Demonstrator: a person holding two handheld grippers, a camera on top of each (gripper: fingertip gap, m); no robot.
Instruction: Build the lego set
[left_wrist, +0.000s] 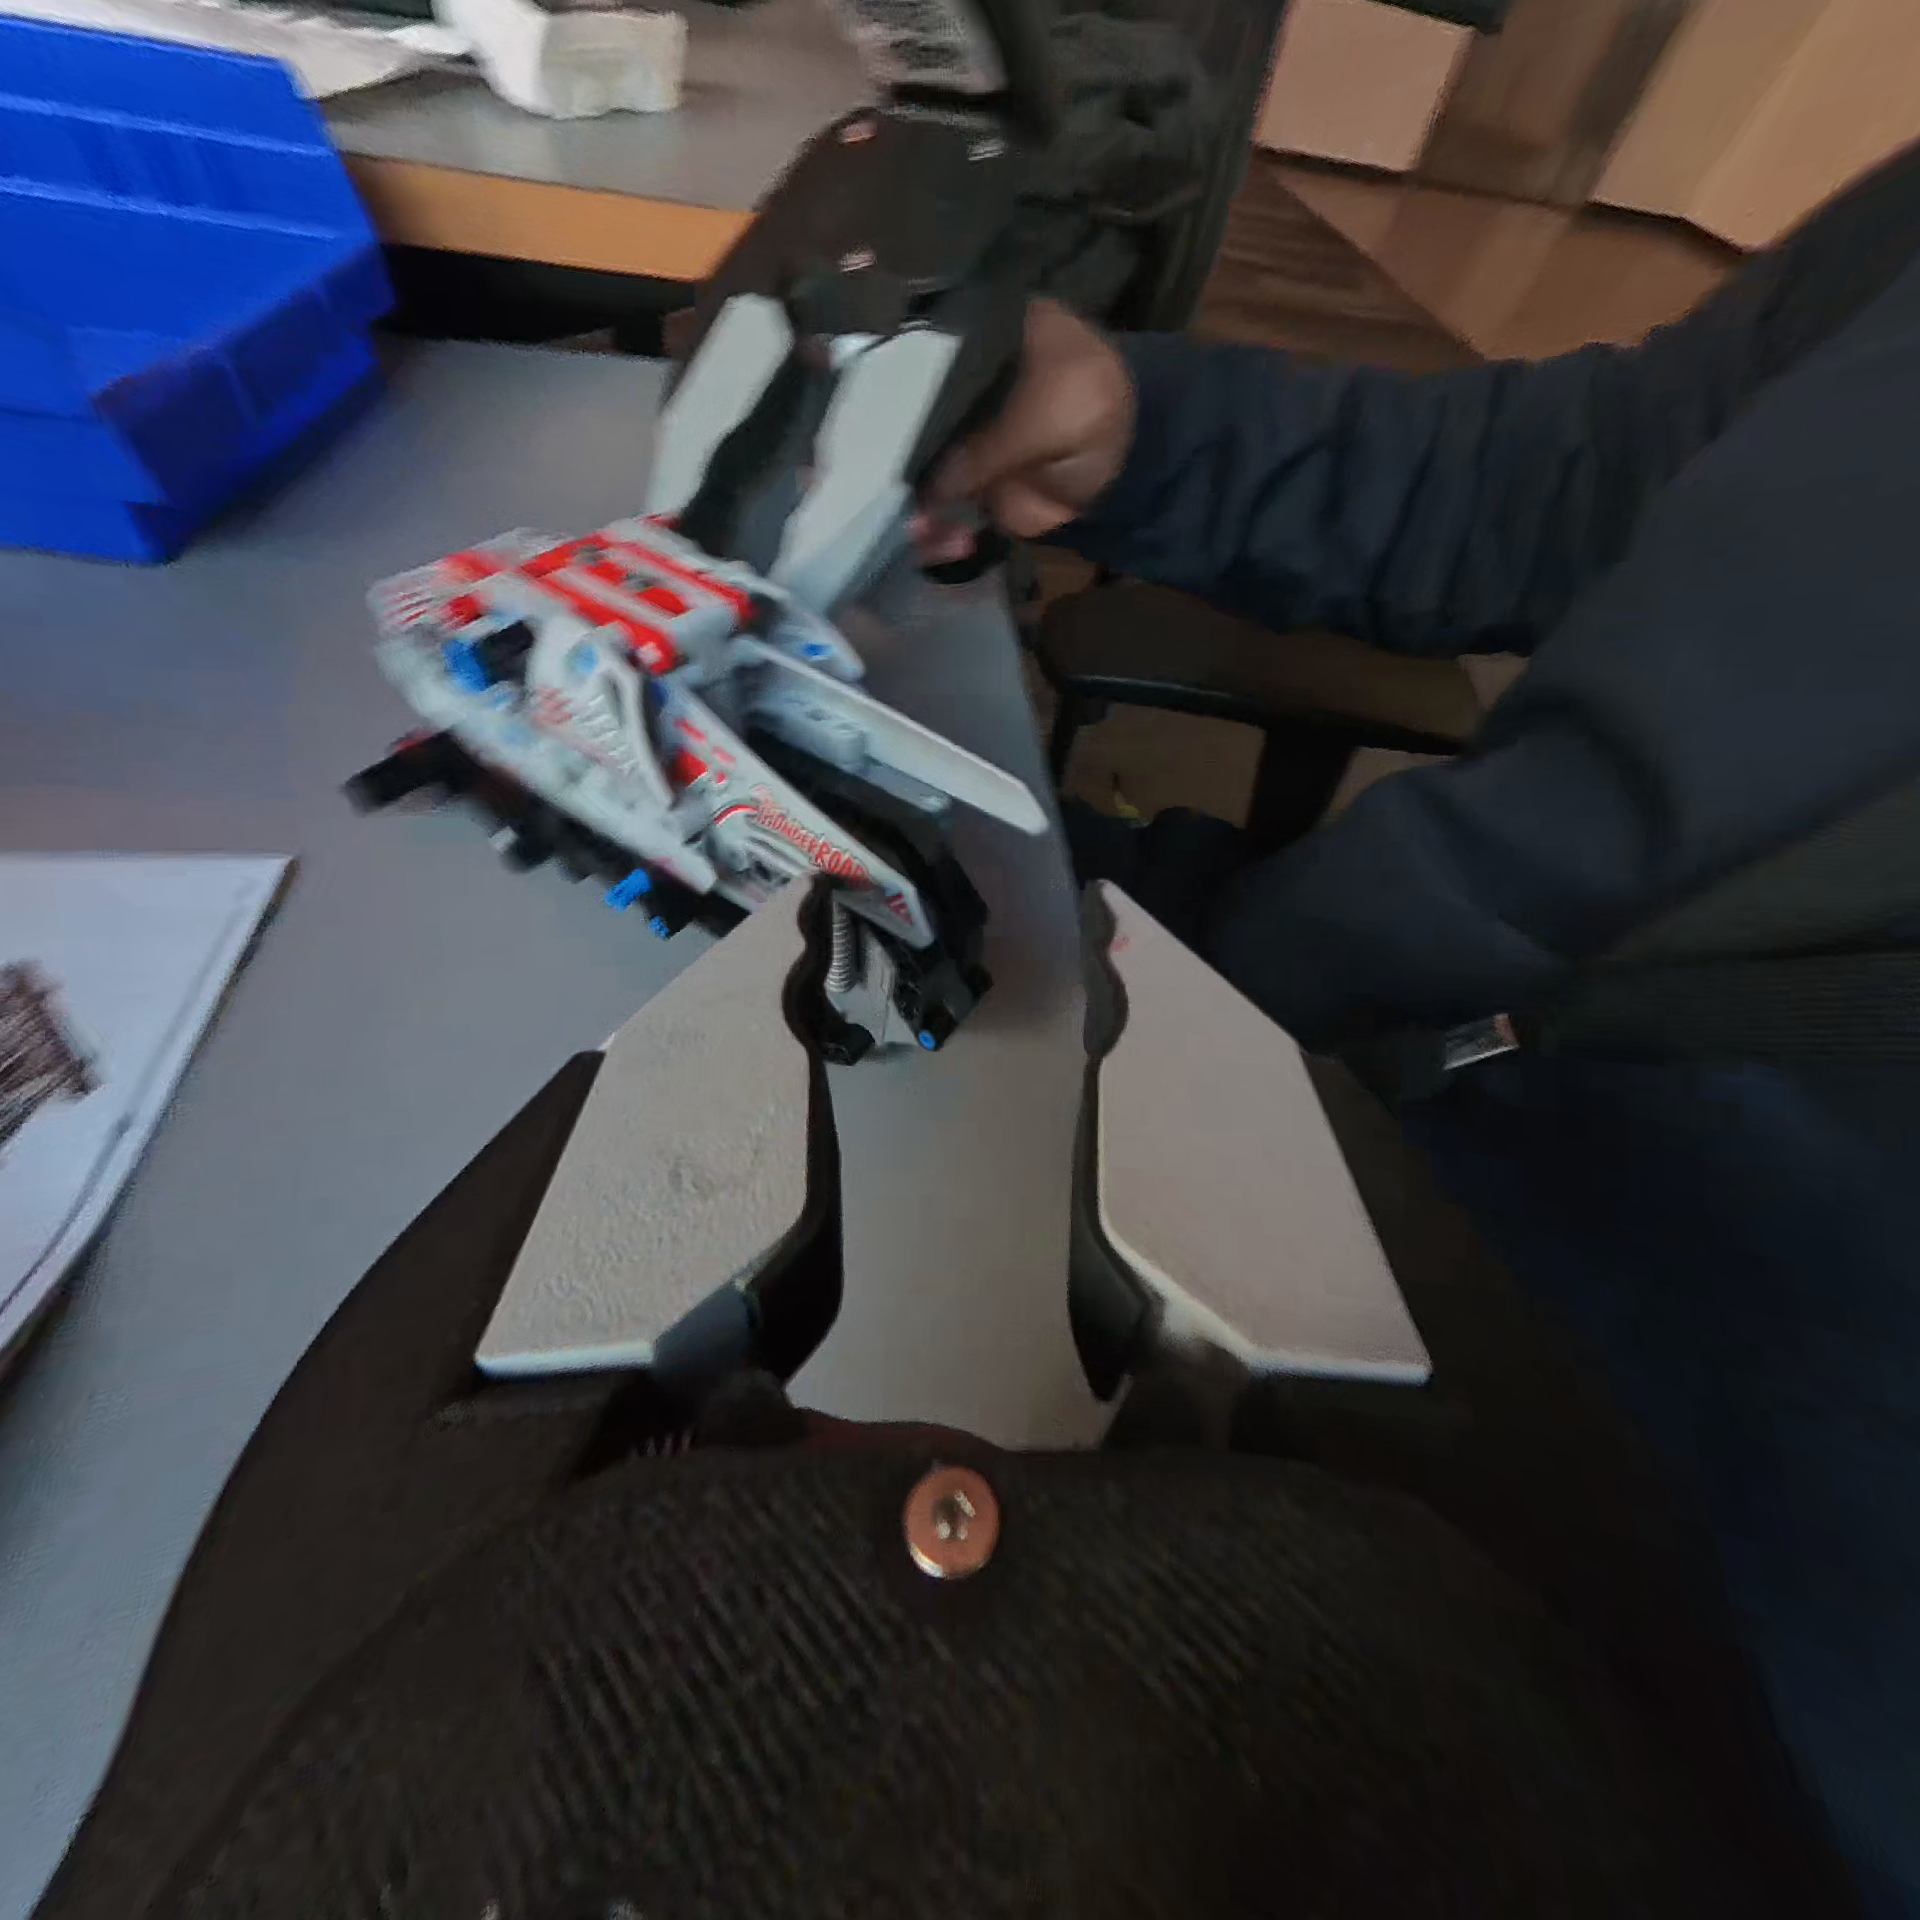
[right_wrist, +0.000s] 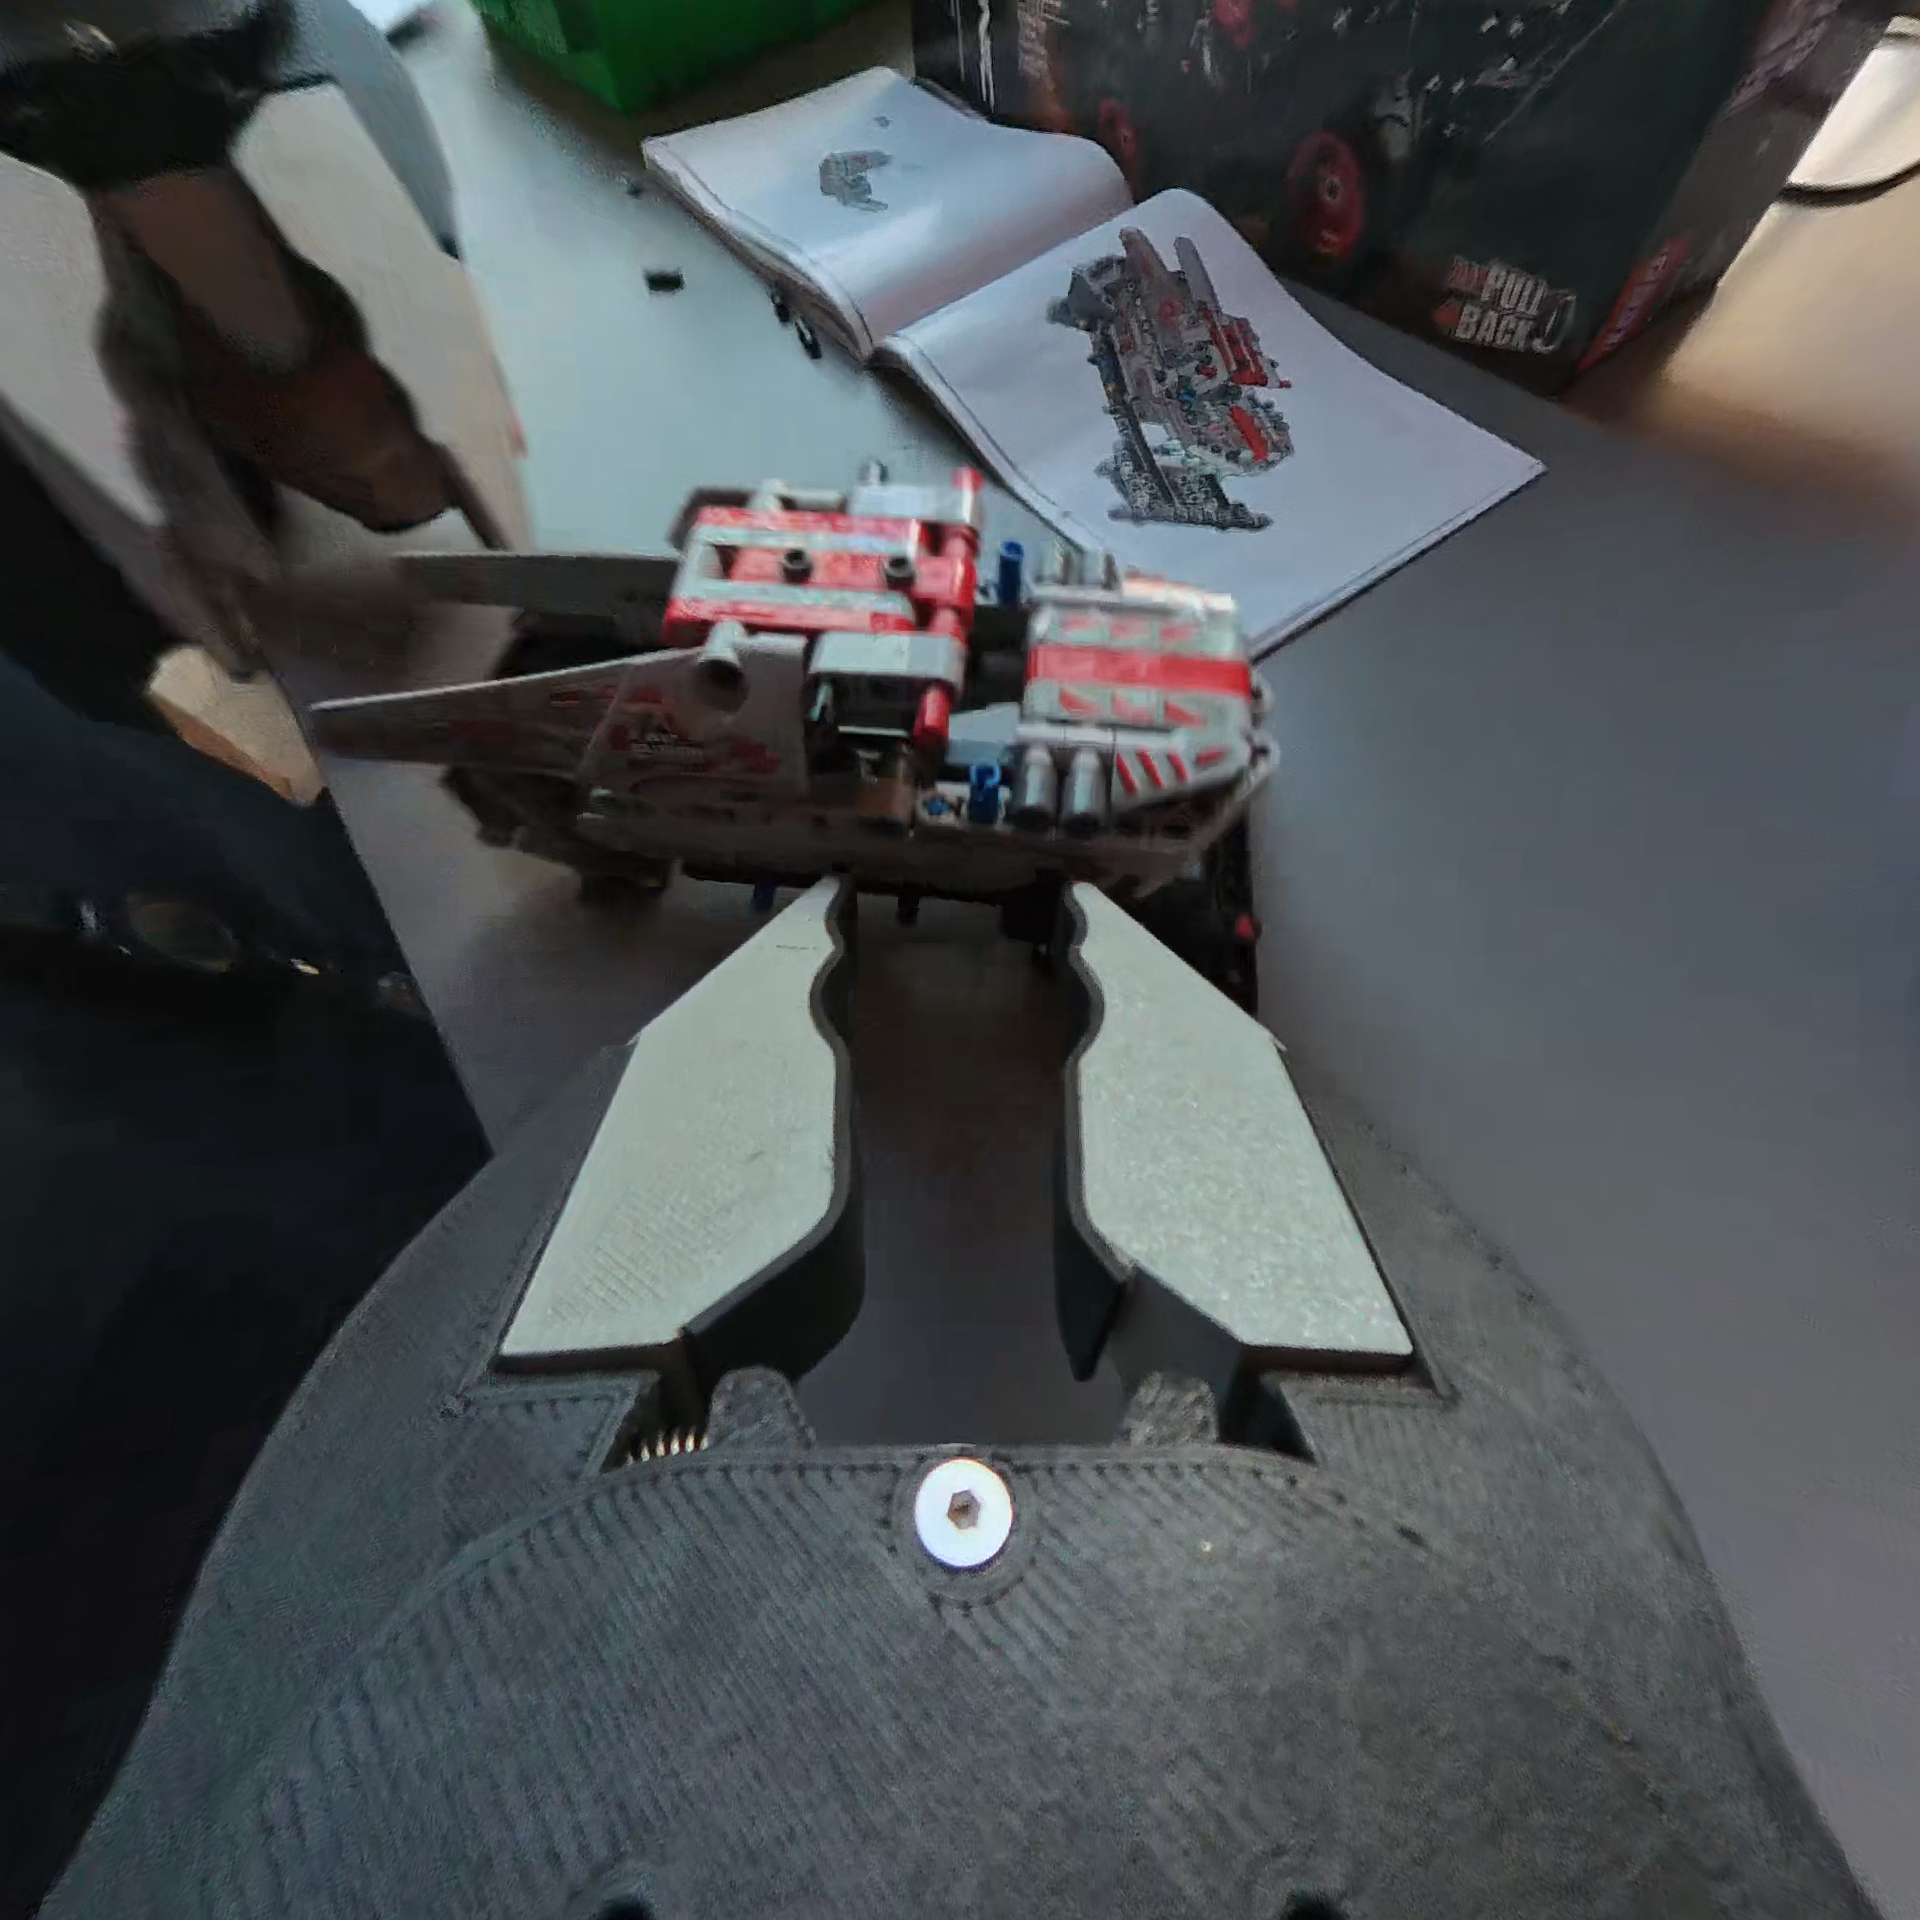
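Note:
The lego model (left_wrist: 665, 717), a grey, red and black vehicle, is tilted over the grey table (left_wrist: 260, 675), its rear end low near my left gripper. My left gripper (left_wrist: 951, 935) is open; its left fingertip (left_wrist: 790, 935) touches the model's rear spring and wheel area. My right gripper (right_wrist: 951, 904) reaches the model (right_wrist: 883, 686) from the far side, with the model's lower edge between its tips; it seems to be clamped on it. The right gripper also shows in the left wrist view (left_wrist: 800, 457), held by a hand. The left gripper shows blurred in the right wrist view (right_wrist: 343, 260).
An open instruction booklet (right_wrist: 1143, 364) lies behind the model, also at the left (left_wrist: 104, 1039). The dark set box (right_wrist: 1455, 156) stands at the back. Small black loose pieces (right_wrist: 665, 278) lie near the booklet. Blue bins (left_wrist: 177, 291) stand far left. A person's sleeve (left_wrist: 1455, 499) fills the right.

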